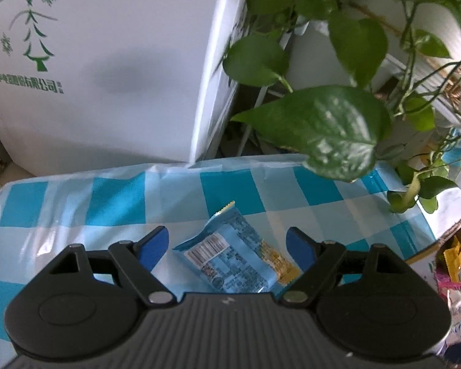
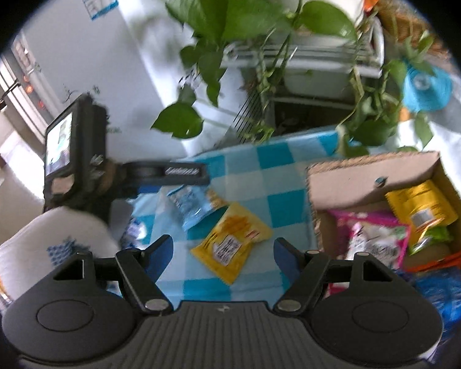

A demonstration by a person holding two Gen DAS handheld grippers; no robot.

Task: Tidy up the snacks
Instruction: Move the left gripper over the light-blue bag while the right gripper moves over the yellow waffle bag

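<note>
- Left gripper (image 1: 227,247): jaws wide, empty. The blue snack packet (image 1: 235,256) lies flat on the checked cloth (image 1: 113,203), between the fingertips, untouched.
- Right gripper (image 2: 222,253): jaws wide, empty. The yellow snack packet (image 2: 230,246) lies between the fingertips, beside the cardboard box (image 2: 353,178).

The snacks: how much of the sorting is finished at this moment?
Done: several packets lie in the cardboard box. In hand: nothing yet; the left gripper is open around the blue snack packet, and the right gripper is open over the yellow snack packet. Left: both packets lie on the checkered tablecloth.
</note>
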